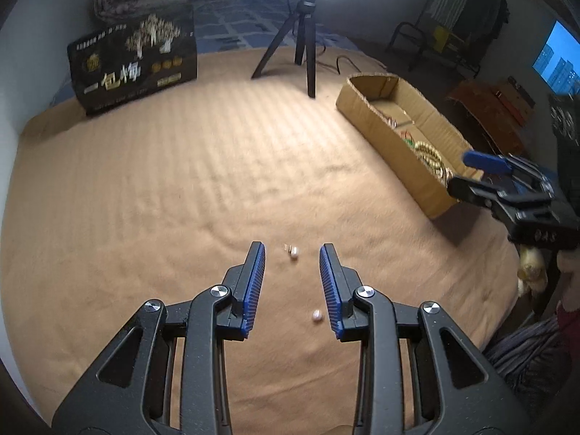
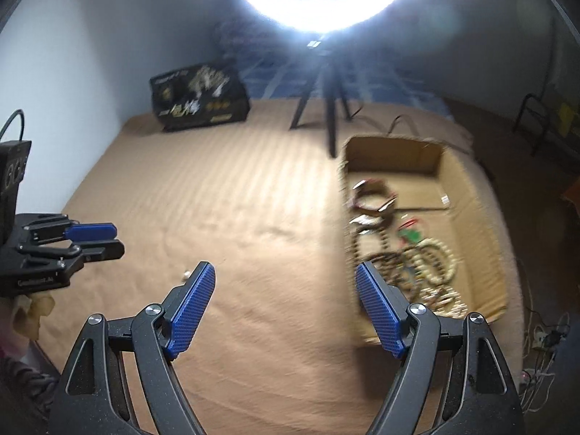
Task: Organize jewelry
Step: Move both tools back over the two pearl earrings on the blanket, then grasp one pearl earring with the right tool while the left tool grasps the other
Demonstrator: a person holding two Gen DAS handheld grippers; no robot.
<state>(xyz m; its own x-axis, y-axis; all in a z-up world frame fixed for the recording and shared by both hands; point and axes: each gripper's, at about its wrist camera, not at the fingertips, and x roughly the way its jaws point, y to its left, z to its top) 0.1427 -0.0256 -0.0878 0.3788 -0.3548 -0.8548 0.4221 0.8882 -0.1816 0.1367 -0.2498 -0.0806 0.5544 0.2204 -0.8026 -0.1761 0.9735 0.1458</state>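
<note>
Earrings: I see one pearl earring [image 1: 294,252] on the tan blanket [image 1: 181,199], well short of the cardboard box [image 1: 431,203]; a second pearl [image 1: 316,315] lies further from the box.
Left claw [image 1: 292,253]: spread, my fingers either side of the first pearl, gripping nothing.
Right claw [image 2: 285,275]: spread wide, empty, at the box's near left corner.
Box contents: bead strings [image 2: 431,261] and bracelets.
Beyond box: black tripod [image 1: 302,40].
</note>
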